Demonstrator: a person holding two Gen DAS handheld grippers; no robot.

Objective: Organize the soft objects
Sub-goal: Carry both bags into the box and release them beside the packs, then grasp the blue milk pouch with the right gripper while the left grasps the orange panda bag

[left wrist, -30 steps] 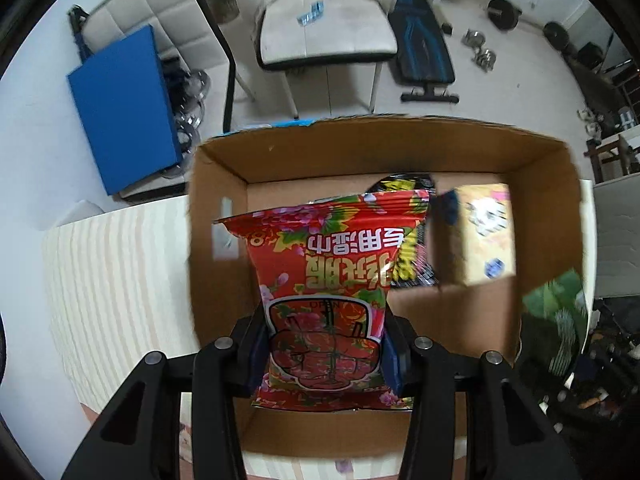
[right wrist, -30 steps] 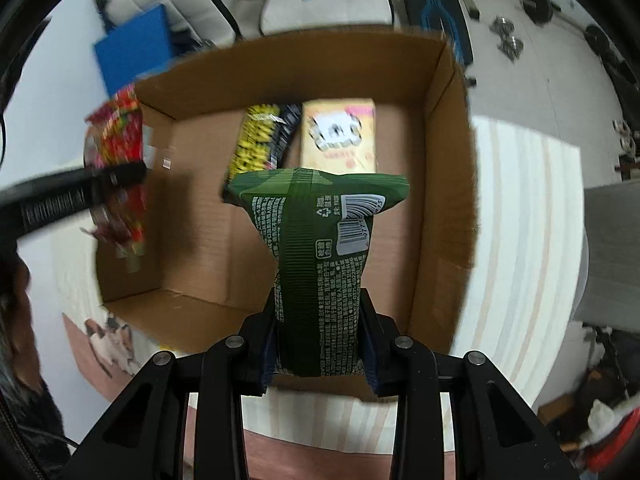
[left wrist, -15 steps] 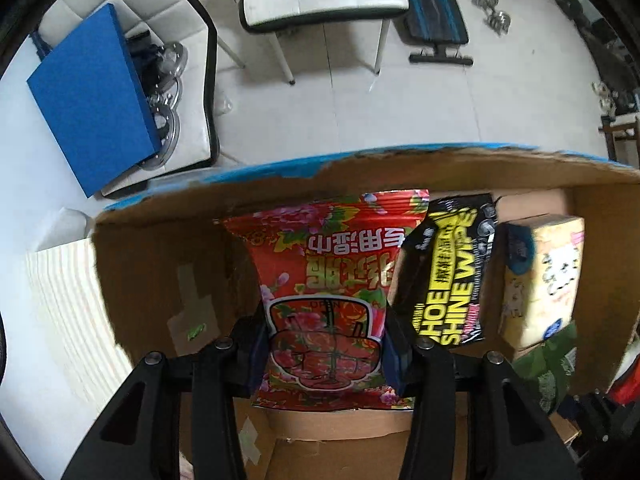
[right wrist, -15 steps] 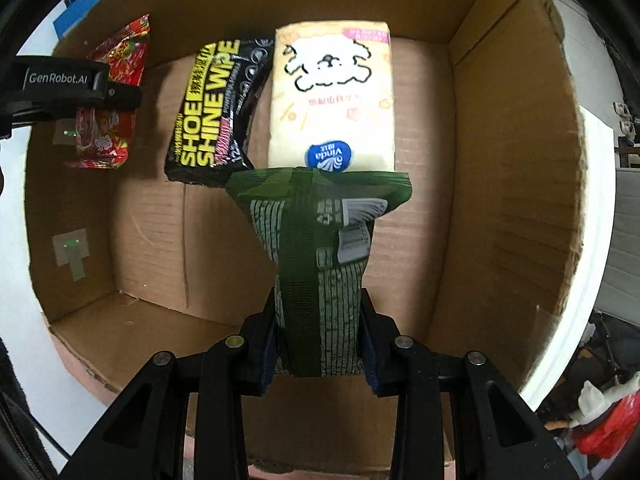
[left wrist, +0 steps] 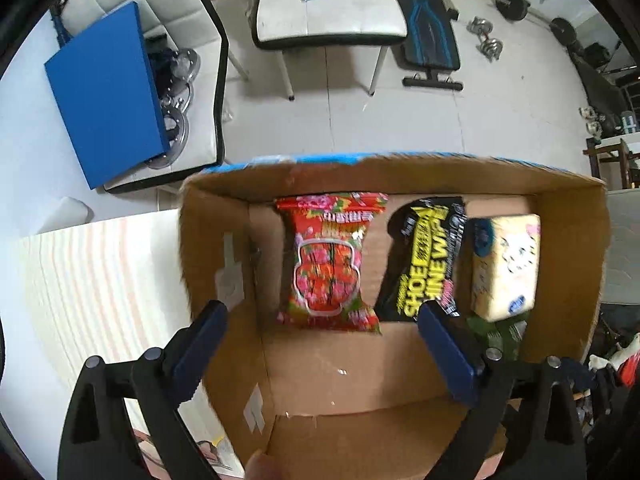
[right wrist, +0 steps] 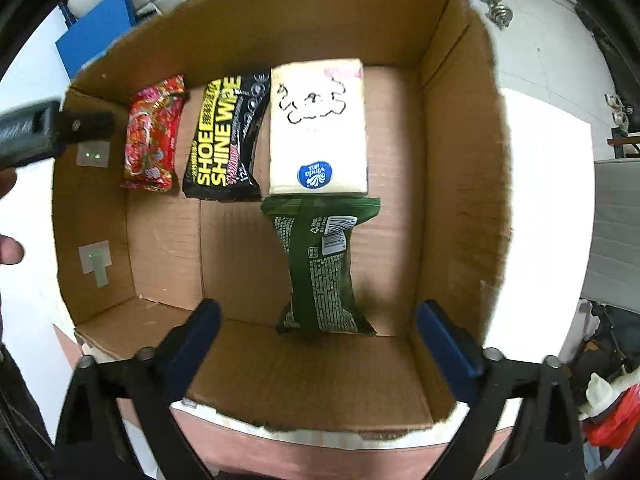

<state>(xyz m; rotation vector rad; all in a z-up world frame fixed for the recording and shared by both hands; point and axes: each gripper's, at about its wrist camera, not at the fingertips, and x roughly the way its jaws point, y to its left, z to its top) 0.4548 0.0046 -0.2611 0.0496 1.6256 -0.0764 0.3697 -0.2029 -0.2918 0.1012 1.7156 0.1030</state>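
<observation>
A cardboard box (left wrist: 400,368) (right wrist: 452,128) holds soft packs. The red flowered pack (left wrist: 330,264) (right wrist: 152,136) lies at the back left, the black "Shoe Shine Wipe" pack (left wrist: 428,264) (right wrist: 224,140) beside it, then the cream tissue pack (left wrist: 506,264) (right wrist: 318,128). The green pack (right wrist: 320,268) (left wrist: 500,334) lies in front of the tissue pack. My left gripper (left wrist: 320,332) is open and empty above the box, behind the red pack. My right gripper (right wrist: 316,328) is open and empty, just behind the green pack. The left gripper's body also shows in the right wrist view (right wrist: 48,132).
The box stands on a light striped table (left wrist: 100,280) (right wrist: 548,200). Beyond it are a white chair (left wrist: 328,8), a blue board (left wrist: 108,92), a weight bench (left wrist: 430,28) and dumbbells on the floor. Clutter lies at the right (right wrist: 608,408).
Both grippers opened and pulled back. The red pack now lies on the box floor at the back left, the green pack in front of the tissue pack.
</observation>
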